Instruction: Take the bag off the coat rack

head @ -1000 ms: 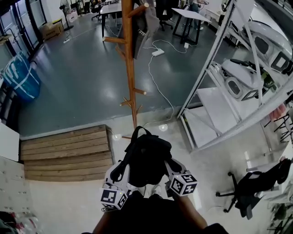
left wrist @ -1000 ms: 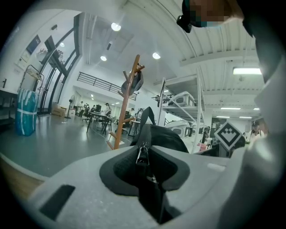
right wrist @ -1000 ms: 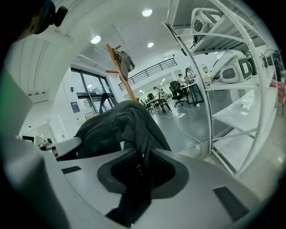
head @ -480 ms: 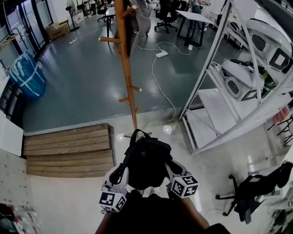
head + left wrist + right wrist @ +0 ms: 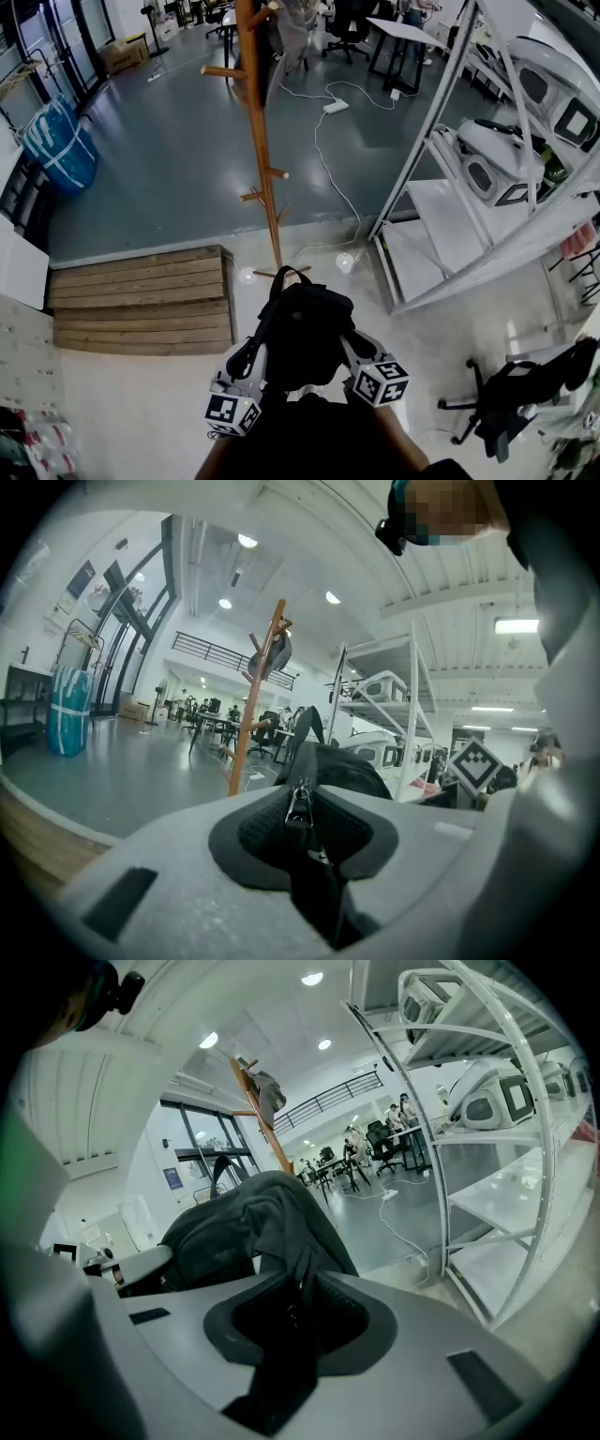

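A black backpack (image 5: pixel 302 328) hangs between my two grippers, off the wooden coat rack (image 5: pixel 261 141) and just in front of its foot. My left gripper (image 5: pixel 246 354) is shut on the bag's left side, with zippered black fabric (image 5: pixel 302 803) pinched between its jaws. My right gripper (image 5: pixel 352 349) is shut on the right side, where dark fabric (image 5: pixel 298 1288) runs down through its jaws. The bag (image 5: pixel 234 1227) bulges beyond the right jaws. The rack (image 5: pixel 251 714) stands further off with a grey garment (image 5: pixel 274 653) still on a high peg.
Wooden steps (image 5: pixel 141 300) lie at the left. A white metal shelving frame (image 5: pixel 469 187) with white shells fills the right. A black office chair (image 5: pixel 506 403) is at the lower right, a blue bag (image 5: pixel 58 145) at the far left, and a white cable (image 5: pixel 323 159) runs over the floor.
The floor and rack have slid slightly in the head view as I move across the room. Both grippers keep the same hold on the backpack.
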`<state>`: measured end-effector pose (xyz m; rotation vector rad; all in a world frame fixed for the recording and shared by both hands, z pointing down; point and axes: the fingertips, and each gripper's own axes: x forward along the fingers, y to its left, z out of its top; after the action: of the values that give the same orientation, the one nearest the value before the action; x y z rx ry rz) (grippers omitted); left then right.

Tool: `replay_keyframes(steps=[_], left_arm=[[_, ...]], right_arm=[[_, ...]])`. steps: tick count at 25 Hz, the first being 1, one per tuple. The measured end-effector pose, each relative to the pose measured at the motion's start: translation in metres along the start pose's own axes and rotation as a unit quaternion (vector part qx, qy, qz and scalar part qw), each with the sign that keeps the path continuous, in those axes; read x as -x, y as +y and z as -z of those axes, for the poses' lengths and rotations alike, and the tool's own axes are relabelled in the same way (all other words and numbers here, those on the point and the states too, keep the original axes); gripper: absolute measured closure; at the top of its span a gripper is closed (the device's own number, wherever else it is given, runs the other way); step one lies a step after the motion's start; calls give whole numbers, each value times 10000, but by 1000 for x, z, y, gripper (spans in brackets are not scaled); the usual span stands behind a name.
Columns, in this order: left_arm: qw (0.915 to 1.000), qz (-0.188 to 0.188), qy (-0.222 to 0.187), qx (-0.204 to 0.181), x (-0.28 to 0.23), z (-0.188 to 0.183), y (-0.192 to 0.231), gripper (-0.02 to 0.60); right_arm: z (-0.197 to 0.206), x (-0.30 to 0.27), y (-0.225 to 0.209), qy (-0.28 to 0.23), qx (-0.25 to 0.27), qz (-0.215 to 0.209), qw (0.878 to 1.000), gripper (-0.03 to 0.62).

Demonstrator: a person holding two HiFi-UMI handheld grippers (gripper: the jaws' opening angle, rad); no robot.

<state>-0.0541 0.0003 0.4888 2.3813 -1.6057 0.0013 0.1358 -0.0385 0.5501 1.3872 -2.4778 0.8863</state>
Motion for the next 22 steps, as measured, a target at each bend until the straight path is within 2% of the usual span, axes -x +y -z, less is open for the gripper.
replay_keyframes(steps=[22], left_arm=[[10000, 40, -42, -23, -9, -4, -1, 503]], right_arm=[[-7, -6, -7, 5, 63, 148, 9999, 517]])
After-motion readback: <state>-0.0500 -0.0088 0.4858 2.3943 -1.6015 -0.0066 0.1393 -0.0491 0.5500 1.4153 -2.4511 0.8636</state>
